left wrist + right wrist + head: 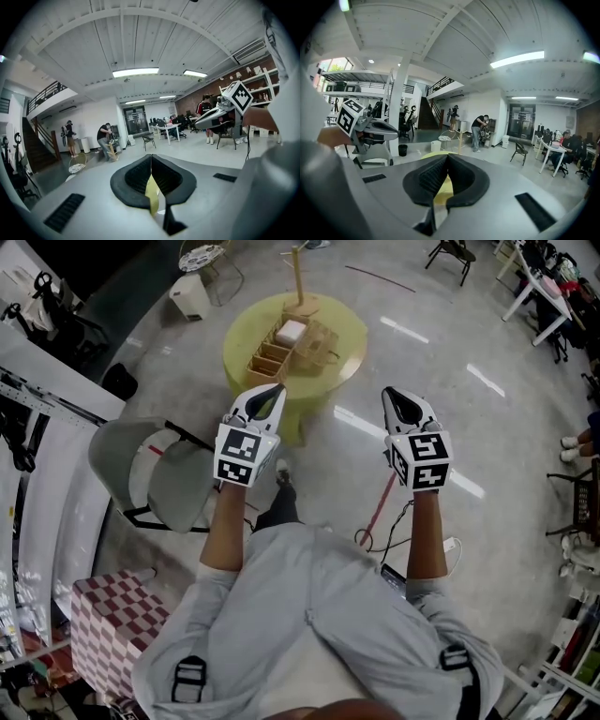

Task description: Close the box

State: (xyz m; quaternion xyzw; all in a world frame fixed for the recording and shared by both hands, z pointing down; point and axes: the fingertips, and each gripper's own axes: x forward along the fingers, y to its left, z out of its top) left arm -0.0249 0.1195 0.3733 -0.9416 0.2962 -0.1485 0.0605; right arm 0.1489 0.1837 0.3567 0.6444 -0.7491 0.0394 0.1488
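On the round yellow table [345,360], well ahead of both grippers, the wooden box [274,352] stands with compartments exposed. Left gripper [275,390] and right gripper [393,396] are held level, well apart from the box. Each has its jaws pressed together, with nothing between them.

Head view steeply down, yellow table [328,381] ahead; gripper views out across the hall, sharing a bent-over person [104,139]

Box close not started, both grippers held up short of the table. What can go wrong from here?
1. The left gripper and right gripper both have their jaws together; they would likely need opening before gripping the box.
2. A wooden post stands upright on the table just beyond the box; a reach may knock it.
3. A red cord lies on the floor ahead; possible trip.
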